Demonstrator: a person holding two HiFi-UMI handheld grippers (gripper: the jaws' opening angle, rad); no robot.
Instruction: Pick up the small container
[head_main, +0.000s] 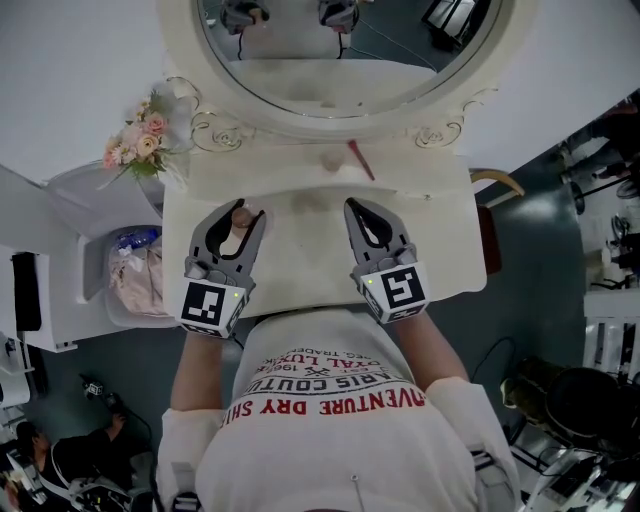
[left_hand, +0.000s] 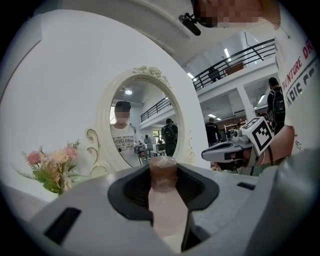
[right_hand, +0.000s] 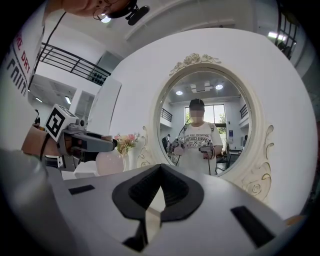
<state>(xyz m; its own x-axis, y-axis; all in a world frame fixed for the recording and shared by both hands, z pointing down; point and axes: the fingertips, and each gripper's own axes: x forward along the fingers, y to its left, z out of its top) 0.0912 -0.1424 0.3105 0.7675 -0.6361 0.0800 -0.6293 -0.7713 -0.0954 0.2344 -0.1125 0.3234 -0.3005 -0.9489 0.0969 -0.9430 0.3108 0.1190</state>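
The small container (left_hand: 167, 202), a pale pink bottle with a brownish cap, stands upright between the jaws of my left gripper (left_hand: 164, 175), which is shut on it. In the head view the container (head_main: 241, 218) is held over the left part of the cream vanity table (head_main: 440, 250), in my left gripper (head_main: 248, 212). My right gripper (head_main: 352, 205) hovers beside it over the table's middle, shut with nothing in it. The right gripper view shows my right gripper (right_hand: 160, 169) with jaw tips meeting, and the left gripper (right_hand: 97, 142) with the container (right_hand: 110, 162) off to the left.
An oval mirror (head_main: 340, 60) in an ornate frame stands at the table's back. A vase of pink flowers (head_main: 140, 140) sits at the back left corner. A pink stick (head_main: 360, 160) lies near the mirror's foot. A bin holding pink cloth (head_main: 135, 275) stands left of the table.
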